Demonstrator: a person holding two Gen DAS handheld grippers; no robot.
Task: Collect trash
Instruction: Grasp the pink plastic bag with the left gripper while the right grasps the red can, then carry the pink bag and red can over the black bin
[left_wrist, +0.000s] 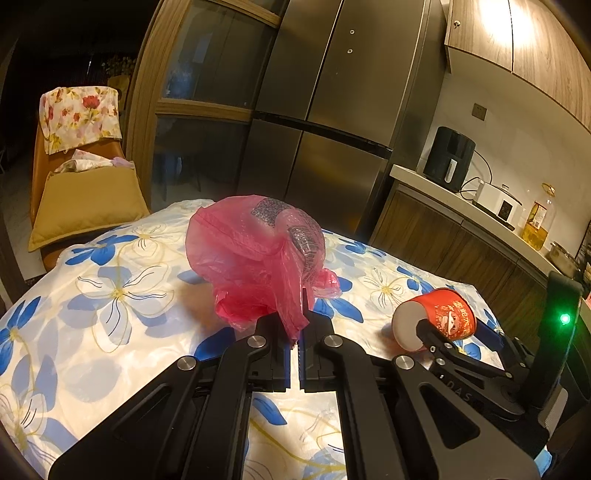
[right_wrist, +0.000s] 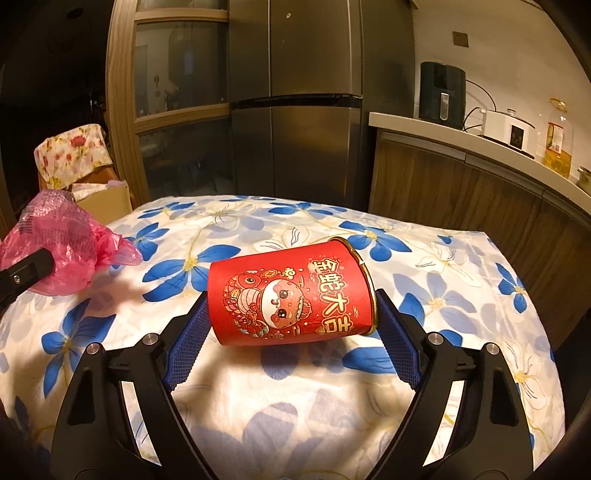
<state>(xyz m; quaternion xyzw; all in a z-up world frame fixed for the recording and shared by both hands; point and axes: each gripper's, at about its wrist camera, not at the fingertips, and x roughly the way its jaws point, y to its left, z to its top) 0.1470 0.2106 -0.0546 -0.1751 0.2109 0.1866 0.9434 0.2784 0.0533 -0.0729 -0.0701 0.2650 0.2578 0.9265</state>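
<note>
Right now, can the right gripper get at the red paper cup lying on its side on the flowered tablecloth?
Probably yes: the red paper cup already lies between the right gripper pads, held end to end, with nothing in the way.

Translucent pink bag (left_wrist: 255, 254), red cartoon-printed cup (right_wrist: 291, 295), white cloth (right_wrist: 258, 398) with blue flowers, possibly gold-outlined

Home kitchen, steel fridge (right_wrist: 295, 103) at 12 o'clock, wood-fronted counter (right_wrist: 461, 147) at 2 o'clock with air fryer (right_wrist: 442, 94), rice cooker (right_wrist: 508, 127), oil bottle (right_wrist: 557, 136), flowered cloth on table (right_wrist: 295, 406), chair (left_wrist: 79, 177) at 10 o'clock
</note>
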